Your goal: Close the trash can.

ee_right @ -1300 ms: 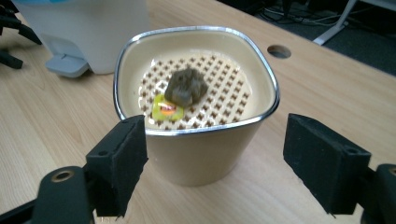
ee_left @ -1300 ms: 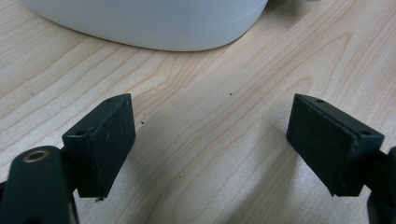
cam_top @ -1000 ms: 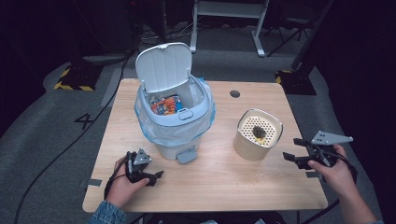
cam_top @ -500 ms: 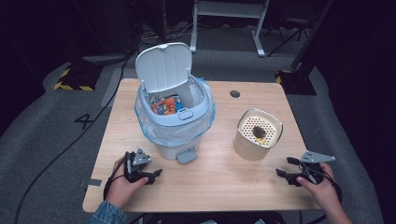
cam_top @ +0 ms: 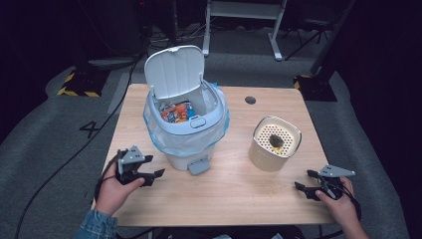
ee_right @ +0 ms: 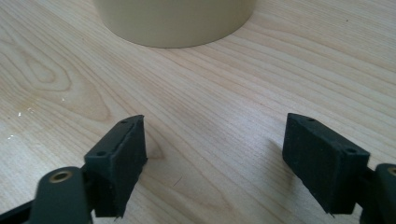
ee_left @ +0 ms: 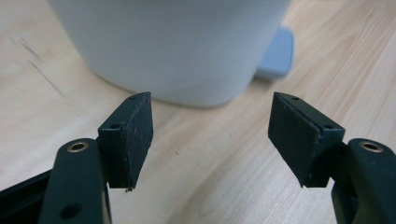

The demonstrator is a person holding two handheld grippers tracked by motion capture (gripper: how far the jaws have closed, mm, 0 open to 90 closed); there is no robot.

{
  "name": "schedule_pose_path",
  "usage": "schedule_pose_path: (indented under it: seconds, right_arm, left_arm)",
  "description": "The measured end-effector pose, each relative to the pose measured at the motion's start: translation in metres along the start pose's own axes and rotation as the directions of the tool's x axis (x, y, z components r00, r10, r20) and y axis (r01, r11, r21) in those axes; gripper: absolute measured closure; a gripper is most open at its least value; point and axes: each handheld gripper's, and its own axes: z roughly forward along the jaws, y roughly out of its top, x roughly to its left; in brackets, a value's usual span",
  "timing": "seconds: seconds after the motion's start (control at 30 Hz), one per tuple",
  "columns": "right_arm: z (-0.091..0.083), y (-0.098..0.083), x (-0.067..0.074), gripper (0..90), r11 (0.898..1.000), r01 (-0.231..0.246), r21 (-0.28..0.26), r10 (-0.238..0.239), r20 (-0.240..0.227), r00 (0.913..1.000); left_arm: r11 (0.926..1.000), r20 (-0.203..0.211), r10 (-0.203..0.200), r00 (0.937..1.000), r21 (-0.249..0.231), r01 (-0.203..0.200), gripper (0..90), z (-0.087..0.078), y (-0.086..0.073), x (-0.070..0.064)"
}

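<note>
both hand-held grippers wide and empty over the table [cam_top: 234, 194]: left hand-held gripper [cam_top: 149, 175] near the white bin [cam_top: 186, 134], right hand-held gripper [cam_top: 307, 185] near the beige canister [cam_top: 272, 149]

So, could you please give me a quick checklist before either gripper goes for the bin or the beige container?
1. Left gripper empty, jaws apart (they have just been closing a little): ok.
2. Right gripper empty, jaws apart: ok.
3. Bin lid up, liner in place: ok.
4. Dark lump on the beige container lid: present, ok.
5. Table bare between the grippers: ok.
6. What the lump is: cannot tell.
</note>
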Motion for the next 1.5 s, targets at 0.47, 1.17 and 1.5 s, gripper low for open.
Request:
schedule_pose_path:
  seconds: [0.47,1.17,1.5]
  right_arm:
    - [0.001,0.000,0.000,18.8,1.000,-0.007,0.004,0.007,0.008,0.9999]
    - [0.001,0.000,0.000,18.7,1.000,-0.009,0.004,0.009,0.003,1.0000]
    - [0.001,0.000,0.000,18.8,1.000,-0.009,0.004,0.009,0.003,1.0000]
  left_arm:
    - [0.9986,-0.066,0.026,0.9975,-0.044,-0.029,30.7,-0.055,0.065,0.027]
    - [0.9424,-0.020,-0.005,0.9998,-0.335,-0.002,34.6,-0.077,0.146,0.052]
    - [0.9139,0.010,-0.049,0.9987,-0.403,0.049,32.8,-0.077,0.165,0.065]
